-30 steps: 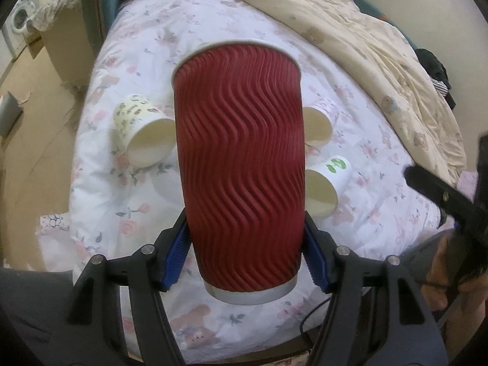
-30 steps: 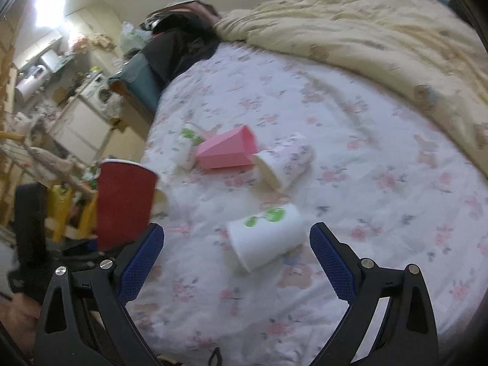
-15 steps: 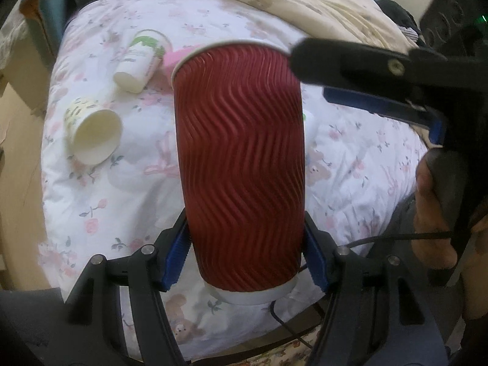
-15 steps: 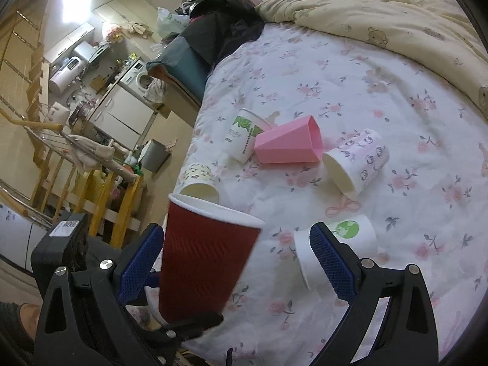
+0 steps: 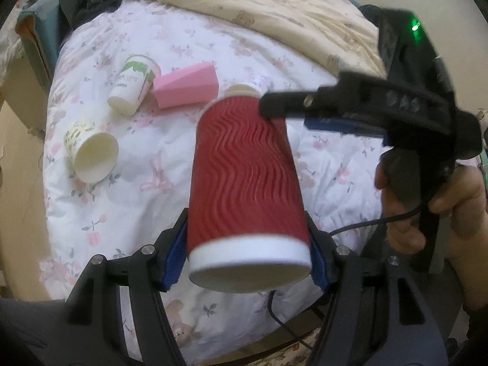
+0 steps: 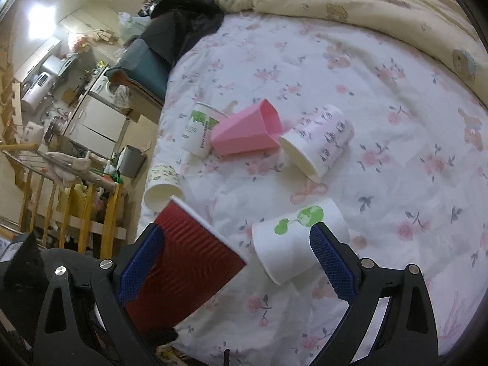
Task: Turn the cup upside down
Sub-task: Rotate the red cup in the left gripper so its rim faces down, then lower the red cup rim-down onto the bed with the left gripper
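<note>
My left gripper [image 5: 247,262] is shut on a red ribbed paper cup [image 5: 244,180], gripping it near its white base, with the mouth tilted away over the bed. The right gripper shows in the left wrist view [image 5: 350,106] with one finger against the cup's upper right side. In the right wrist view the right gripper [image 6: 235,262] is open, and the red cup [image 6: 189,262] lies between its jaws, against the left pad.
On the flowered bedsheet [image 6: 396,152] lie a pink cup [image 6: 247,132], a green-print cup [image 6: 198,131], a patterned cup [image 6: 317,140], a green-dot cup [image 6: 292,241] and a small cup [image 6: 161,186]. A cream duvet [image 5: 274,15] covers the far side. The bed edge is near me.
The red cup has tipped from upright, its mouth now tilting away. The right gripper has come in around the cup's upper part.
</note>
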Demonstrator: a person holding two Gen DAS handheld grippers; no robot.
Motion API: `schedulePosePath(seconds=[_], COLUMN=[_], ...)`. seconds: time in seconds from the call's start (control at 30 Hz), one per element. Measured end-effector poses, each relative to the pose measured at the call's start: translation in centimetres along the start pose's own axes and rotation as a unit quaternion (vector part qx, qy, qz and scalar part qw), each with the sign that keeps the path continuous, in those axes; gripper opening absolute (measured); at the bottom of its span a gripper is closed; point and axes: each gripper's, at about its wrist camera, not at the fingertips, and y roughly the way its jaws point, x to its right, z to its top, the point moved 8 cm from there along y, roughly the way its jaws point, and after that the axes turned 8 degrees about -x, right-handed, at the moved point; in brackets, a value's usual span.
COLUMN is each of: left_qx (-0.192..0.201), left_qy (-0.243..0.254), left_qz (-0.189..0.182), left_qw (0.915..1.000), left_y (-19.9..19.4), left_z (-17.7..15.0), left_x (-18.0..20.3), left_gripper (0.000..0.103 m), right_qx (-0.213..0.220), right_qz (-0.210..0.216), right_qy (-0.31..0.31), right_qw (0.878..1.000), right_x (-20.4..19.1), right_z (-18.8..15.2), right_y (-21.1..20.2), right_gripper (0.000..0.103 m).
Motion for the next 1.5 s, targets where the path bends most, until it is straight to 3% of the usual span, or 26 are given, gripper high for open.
schedulePosePath(seconds=[0.6,0.93,1.07,1.2,1.37,1.5], left_qx=[0.06,0.063,0.047,0.018,-0.027,-0.044], left_qy=[-0.001,-0.006,-0.031,-0.062,-0.064,-0.071], left_qz=[-0.007,0.007,0.026,0.064,0.102,0.103], left_qw=[0.9982,0.998,0.9981,0.9959,0.9924,0.9911], left_y=[-2.8,-3.1,-3.2,-2.4,0.9,3.0], left_z=[1.4,1.7,2.3,3.5,4.8,5.8], left_x=[-0.2,-0.9,-2.8,-5.4,-6.2,-5.7], left_gripper=[0.062,0.061,0.061,0.061,0.061,0.061], right_qx=[-0.012,-0.002,0.072,0.114,0.129,0.125], right_qz=[-0.001,-0.005,-0.023,-0.054,-0.053,-0.033], right_qy=[0.015,0.017,0.001,0.016,0.053,0.07], right_qw=[1.0,1.0,0.997,0.992,0.989,0.989], right_x=[0.7,0.8,0.3,1.3,3.1,3.7], right_z=[-0.5,-0.4,0.1,-0.6,-2.0,-2.2], right_y=[0.5,0.0,-4.2,-7.3,-8.9,-9.0], right_gripper=[0.099,0.099,0.099,0.099,0.099,0.099])
